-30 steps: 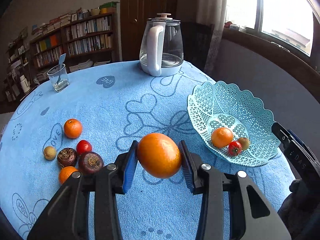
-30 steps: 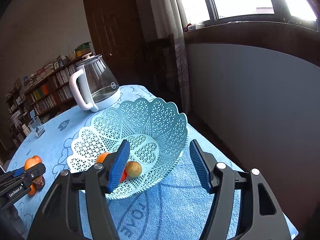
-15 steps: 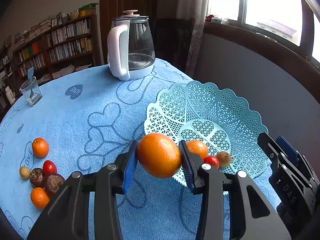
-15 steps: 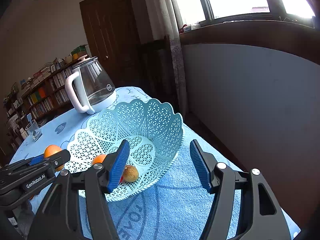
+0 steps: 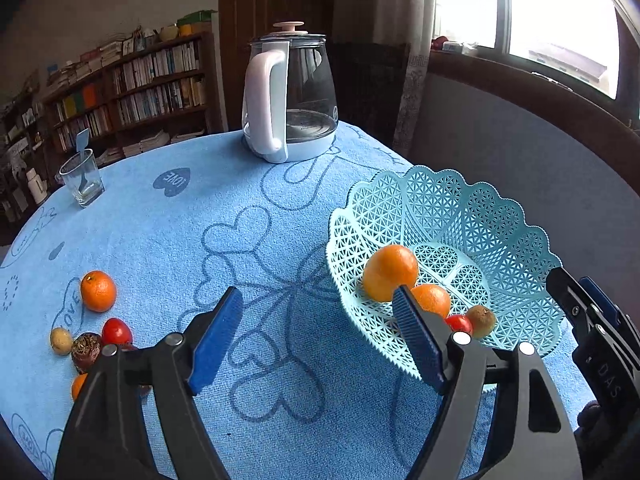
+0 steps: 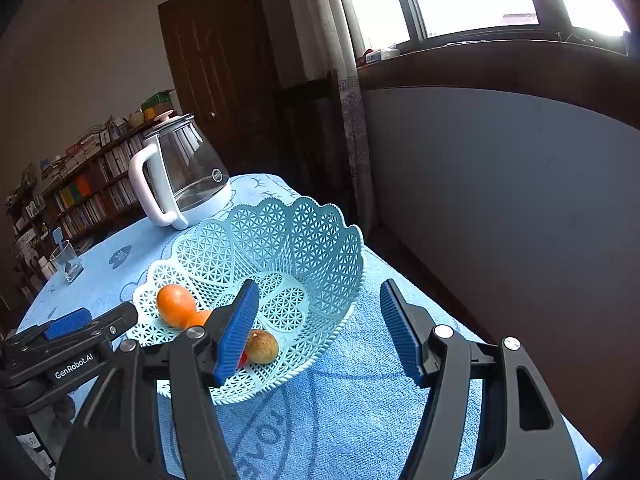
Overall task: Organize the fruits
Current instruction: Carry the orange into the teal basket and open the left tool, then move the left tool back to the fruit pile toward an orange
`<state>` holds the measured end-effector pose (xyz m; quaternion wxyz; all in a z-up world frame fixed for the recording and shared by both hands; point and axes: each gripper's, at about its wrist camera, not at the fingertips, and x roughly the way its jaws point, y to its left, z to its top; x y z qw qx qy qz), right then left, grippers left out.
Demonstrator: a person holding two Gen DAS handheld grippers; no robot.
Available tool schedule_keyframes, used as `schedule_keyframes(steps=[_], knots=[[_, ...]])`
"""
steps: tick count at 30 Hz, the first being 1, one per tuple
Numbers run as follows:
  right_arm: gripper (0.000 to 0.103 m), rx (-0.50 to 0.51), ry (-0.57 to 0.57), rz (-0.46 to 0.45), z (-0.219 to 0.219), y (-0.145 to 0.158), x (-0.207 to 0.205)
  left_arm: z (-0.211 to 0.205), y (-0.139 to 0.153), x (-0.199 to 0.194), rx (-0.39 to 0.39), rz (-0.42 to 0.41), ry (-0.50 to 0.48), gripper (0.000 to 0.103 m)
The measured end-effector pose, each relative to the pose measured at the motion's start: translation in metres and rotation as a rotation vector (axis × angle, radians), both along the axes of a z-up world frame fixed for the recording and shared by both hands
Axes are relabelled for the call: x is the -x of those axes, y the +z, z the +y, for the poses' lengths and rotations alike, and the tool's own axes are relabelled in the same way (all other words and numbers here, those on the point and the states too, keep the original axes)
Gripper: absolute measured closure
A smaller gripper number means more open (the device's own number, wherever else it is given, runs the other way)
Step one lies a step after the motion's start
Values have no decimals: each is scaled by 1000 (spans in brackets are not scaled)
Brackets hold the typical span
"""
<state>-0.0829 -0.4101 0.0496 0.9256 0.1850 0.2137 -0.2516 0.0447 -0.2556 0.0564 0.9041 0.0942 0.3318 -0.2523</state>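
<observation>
My own right finger (image 5: 420,344) is covering part of the small orange (image 5: 434,298) and the tomato (image 5: 459,323), while my left finger is hiding fruit at lower left.

The blue cloth (image 5: 248,420) carries most of the lettering. Taking the kettle (image 5: 290,96) as landmark: left of its base and a little nearer the camera, a dark heart patch (image 5: 171,181) on the cloth reads "LOVE" in pale letters, upside down in the left wrist view. Far nearer and further left of the kettle, beside an orange (image 5: 98,291), an outlined shape on the cloth holds "LOVE" running sideways. In the right wrist view, large outlined letters on the cloth well in front of the kettle also spell "LOVE", partly cut off.

The left gripper (image 6: 76,364) bears "GenRobot.AI" in white. The right gripper (image 5: 608,376) shows "DAS".

The kettle has a round badge (image 6: 217,175), too small to read.
</observation>
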Motion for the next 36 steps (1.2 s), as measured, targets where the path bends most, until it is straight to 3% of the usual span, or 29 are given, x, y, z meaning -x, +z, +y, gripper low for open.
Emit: schedule_keyframes(steps=[10, 23, 26, 36], knots=[[38, -1, 0, -1, 0, 1, 0, -9, -12, 5, -62, -17, -30, 25], [38, -1, 3, -8, 0, 2, 1, 4, -6, 17, -43, -20, -16, 17], [28, 2, -3, -18, 0, 3, 3, 10, -3, 22, -38, -29, -9, 16], [28, 16, -4, -26, 2, 4, 4, 43, 7, 27, -3, -32, 53, 16]])
